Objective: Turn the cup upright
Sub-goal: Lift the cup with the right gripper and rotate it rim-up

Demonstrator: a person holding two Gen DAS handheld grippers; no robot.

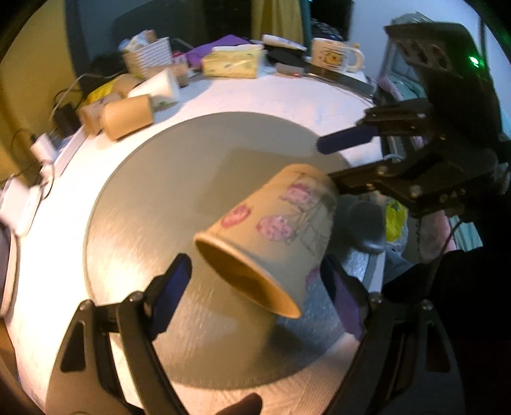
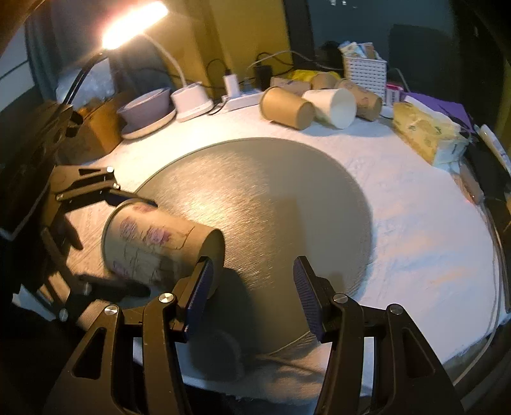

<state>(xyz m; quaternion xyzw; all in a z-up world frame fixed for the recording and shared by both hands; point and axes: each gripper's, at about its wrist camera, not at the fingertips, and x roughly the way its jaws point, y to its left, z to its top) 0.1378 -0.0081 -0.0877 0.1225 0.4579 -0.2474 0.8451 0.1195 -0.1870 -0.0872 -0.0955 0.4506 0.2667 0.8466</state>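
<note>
Tan paper cup with pink flower print (image 1: 271, 233) tilted on its side above the round grey mat (image 1: 153, 204), left gripper (image 1: 258, 293) spread around its rim, unclear if gripping, right gripper (image 2: 252, 295) open at its base, plain paper cups (image 2: 306, 102) far behind.

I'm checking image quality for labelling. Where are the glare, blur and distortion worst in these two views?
Right wrist view: the lit lamp blows out the top left, and the flowered cup is smeared by motion. Left wrist view: the cup and right gripper look soft, and the far clutter is dim. Both views: fisheye bends the grey mat and table edge, and the corners go dark.
</note>
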